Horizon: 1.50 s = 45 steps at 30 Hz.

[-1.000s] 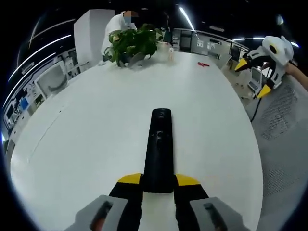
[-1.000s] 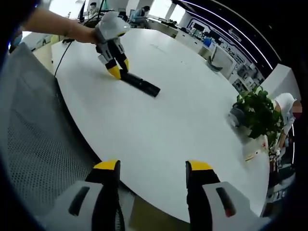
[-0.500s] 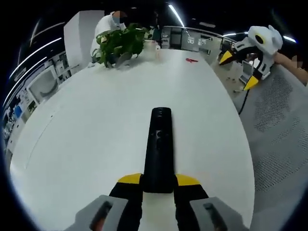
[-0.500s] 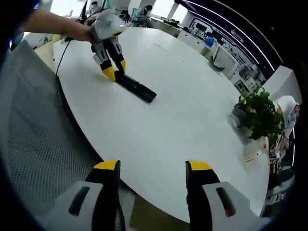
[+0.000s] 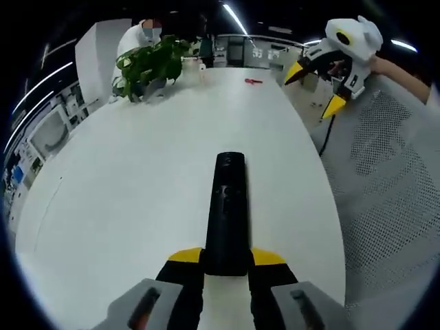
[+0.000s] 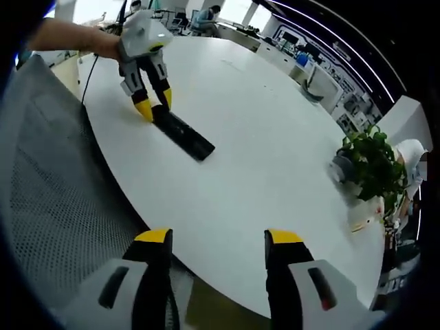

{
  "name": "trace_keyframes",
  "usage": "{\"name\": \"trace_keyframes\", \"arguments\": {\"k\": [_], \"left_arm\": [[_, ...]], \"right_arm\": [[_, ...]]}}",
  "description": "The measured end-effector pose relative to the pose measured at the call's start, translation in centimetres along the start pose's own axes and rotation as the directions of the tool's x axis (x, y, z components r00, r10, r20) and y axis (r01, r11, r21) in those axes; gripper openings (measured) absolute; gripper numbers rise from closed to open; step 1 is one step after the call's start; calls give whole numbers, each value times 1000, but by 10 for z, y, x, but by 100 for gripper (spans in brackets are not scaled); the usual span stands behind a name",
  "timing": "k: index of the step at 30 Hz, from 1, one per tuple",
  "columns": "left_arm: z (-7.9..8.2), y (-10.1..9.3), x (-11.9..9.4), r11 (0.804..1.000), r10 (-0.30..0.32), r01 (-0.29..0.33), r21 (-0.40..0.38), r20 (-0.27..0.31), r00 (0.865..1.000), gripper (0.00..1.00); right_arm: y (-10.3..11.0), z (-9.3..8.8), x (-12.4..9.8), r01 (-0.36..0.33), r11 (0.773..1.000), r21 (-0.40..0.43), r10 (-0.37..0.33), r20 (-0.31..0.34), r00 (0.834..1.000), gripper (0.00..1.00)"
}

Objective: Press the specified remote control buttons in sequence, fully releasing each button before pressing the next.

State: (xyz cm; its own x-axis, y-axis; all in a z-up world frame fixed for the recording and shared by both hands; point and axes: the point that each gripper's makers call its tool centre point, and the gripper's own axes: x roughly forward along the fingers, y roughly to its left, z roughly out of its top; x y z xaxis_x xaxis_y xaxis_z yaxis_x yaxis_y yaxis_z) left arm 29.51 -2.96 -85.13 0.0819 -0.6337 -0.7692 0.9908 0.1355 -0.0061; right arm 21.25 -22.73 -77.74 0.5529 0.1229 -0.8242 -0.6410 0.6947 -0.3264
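White oval tabletop in a big open office w/ ceiling light strips; potted plant at the far end, small red item near it, grey mesh chair back off the tabletop edge on the right side.

Left tongs are clamped on the near end of the black remote control: yellow tips sit tight against both sides of it. Remote points straight away from the cam, its far end out over the tabletop. Right gripper view gives the same pic from across: left tongs held by a hand, remote angled down onto the tabletop, lower end looks to touch or nearly touch the surface; can't tell which.

Right tongs hang spread apart w/ nothing between them, out past the tabletop edge, well apart from the remote. In left gripper view the right tongs sit up high by the chair, also gaping.

Progress, as a guess: remote is secured and presented, that's the prep done. No tip is on any button now, so pressing is either not begun or between presses; frames don't say which. Buttons too small to read. Remaining: bring right tongs across, press each target, lift off fully between presses.
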Motion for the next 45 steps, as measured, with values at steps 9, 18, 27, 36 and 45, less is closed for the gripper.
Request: {"name": "trace_keyframes", "arguments": {"k": [9, 18, 27, 36, 45], "left_arm": [[1, -18, 2, 998, -33, 34, 46, -23, 999, 24], [1, -29, 0, 996, -50, 53, 73, -36, 998, 24], [0, -39, -2, 994, -65, 68, 89, -38, 997, 24], [0, -41, -3, 995, -64, 63, 76, 6, 998, 24], [0, -40, -2, 994, -71, 69, 83, 17, 997, 24]], "right_arm": [[-1, 0, -1, 5, 1000, 4, -5, 3, 1000, 55], [-4, 0, -2, 21, 1000, 10, -21, 4, 1000, 54], [8, -1, 1, -33, 999, -28, 33, -10, 999, 51], [24, 29, 9, -234, 972, -19, 235, 78, 969, 35], [47, 57, 52, -360, 929, -88, 364, 34, 931, 13]]}}
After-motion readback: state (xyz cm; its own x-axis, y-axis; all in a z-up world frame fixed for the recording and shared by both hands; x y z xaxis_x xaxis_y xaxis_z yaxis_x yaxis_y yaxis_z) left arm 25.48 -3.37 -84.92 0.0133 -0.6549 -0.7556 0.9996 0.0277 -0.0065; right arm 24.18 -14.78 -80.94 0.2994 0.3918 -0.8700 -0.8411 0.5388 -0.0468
